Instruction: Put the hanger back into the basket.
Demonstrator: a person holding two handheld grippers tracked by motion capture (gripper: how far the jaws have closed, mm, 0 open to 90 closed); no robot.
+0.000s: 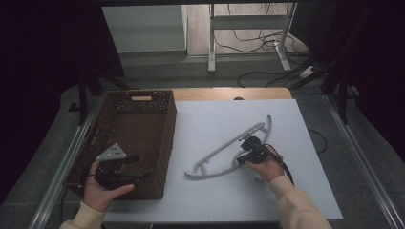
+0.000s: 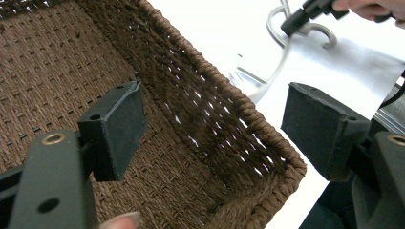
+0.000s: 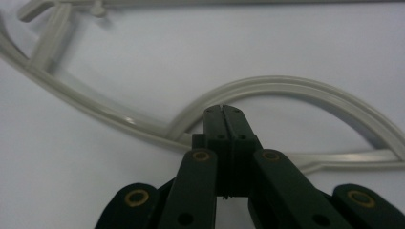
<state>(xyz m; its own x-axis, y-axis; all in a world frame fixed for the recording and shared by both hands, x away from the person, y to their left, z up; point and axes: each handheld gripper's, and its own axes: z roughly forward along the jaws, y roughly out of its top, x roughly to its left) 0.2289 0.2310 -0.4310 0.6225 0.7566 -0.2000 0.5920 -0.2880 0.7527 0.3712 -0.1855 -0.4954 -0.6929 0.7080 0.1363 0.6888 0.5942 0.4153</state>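
White table sheet [image 1: 229,191] is carrying brown woven wicker basket [image 1: 165,143] at my left, nothing showing inside it. Pale grey curved plastic frame [image 1: 215,155] is lying flat beside it, apart. I'm keeping left gripper [image 1: 136,167] spread wide over basket. Right gripper [image 3: 223,110] is sitting pinched closed at frame's arc, seemingly gripping nothing. Risk: closed tips shoving frame away.

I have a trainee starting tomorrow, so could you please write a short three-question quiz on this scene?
1. True or false: the left gripper has its jaws apart over the wicker basket.
2. The right gripper is: A) wide open, B) shut.
3. What lies on the white table at the right gripper's tip?

Key: 1 true; 2 B; 3 the grey curved plastic frame.
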